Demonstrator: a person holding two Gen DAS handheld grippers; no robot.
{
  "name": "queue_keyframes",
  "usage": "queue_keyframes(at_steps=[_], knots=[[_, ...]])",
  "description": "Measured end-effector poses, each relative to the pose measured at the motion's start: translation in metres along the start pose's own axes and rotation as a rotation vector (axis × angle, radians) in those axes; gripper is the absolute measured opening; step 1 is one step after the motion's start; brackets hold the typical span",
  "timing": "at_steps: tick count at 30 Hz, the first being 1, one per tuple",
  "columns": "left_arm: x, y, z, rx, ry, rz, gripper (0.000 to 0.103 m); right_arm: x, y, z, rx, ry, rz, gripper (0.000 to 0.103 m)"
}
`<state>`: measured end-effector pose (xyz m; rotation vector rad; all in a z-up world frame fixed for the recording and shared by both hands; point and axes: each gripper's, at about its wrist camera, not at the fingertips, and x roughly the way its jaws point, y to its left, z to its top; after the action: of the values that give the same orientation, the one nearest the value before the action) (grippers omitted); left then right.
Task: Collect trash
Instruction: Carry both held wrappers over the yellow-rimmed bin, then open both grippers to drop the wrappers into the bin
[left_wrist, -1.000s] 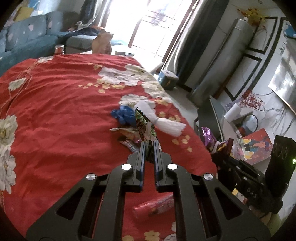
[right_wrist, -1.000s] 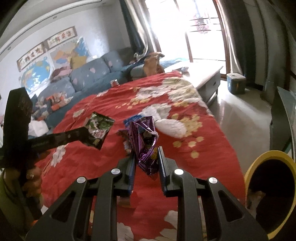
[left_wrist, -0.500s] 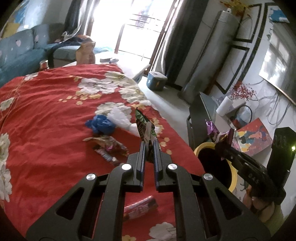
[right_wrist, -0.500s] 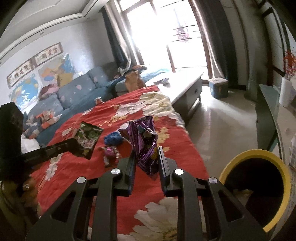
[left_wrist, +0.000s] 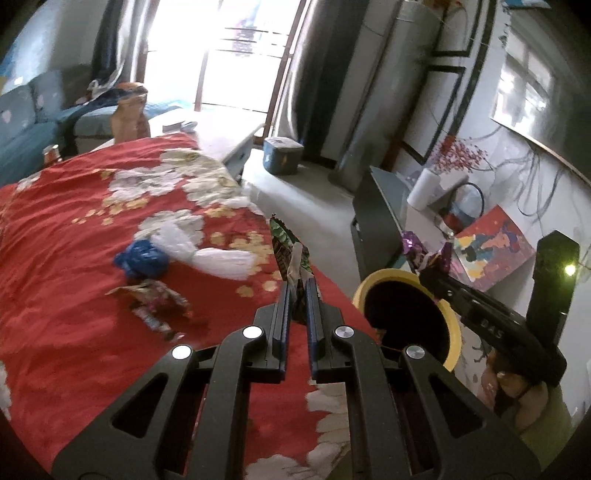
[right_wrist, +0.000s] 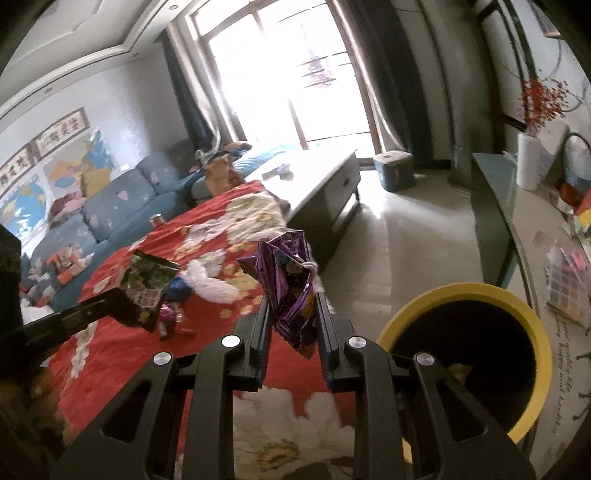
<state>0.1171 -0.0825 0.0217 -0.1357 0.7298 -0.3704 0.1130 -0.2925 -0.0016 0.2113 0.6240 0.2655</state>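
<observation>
2 wrappers are in hand, so this looks like the carry-to-bin step. Left gripper (left_wrist: 297, 284) is pinched tight on a green wrapper (left_wrist: 286, 245) standing up from its tips; right gripper (right_wrist: 293, 299) is clamped on a crumpled purple wrapper (right_wrist: 290, 280). Yellow-rimmed bin (right_wrist: 532, 325) sits just right of and below the right gripper's tips, and right of the left one's. Next, each should be brought over the dark opening before the jaws part. Behind and left of both grippers, a blue bag (left_wrist: 142, 258), white bag (left_wrist: 218, 258) and candy wrappers (left_wrist: 155, 299) lie on the red floral cloth (left_wrist: 55, 277).
</observation>
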Motion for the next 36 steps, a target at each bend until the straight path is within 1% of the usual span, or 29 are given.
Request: queue_keyframes(at_steps=[10, 22, 29, 36], knots=[[0.025, -0.054, 0.001, 0.106, 0.025, -0.087, 0.004, -0.011, -0.045, -0.005, 0.062, -0.004, -0.106, 0.021], [0.059, -0.118, -0.019, 0.235, 0.091, -0.177, 0.004, -0.021, -0.099, -0.020, 0.145, 0.015, -0.203, 0.021], [0.081, -0.139, -0.034, 0.280, 0.142, -0.215, 0.004, -0.025, -0.131, -0.030, 0.198, 0.028, -0.253, 0.021], [0.112, -0.150, -0.046, 0.284, 0.212, -0.255, 0.004, -0.019, -0.157, -0.040, 0.247, 0.069, -0.287, 0.022]])
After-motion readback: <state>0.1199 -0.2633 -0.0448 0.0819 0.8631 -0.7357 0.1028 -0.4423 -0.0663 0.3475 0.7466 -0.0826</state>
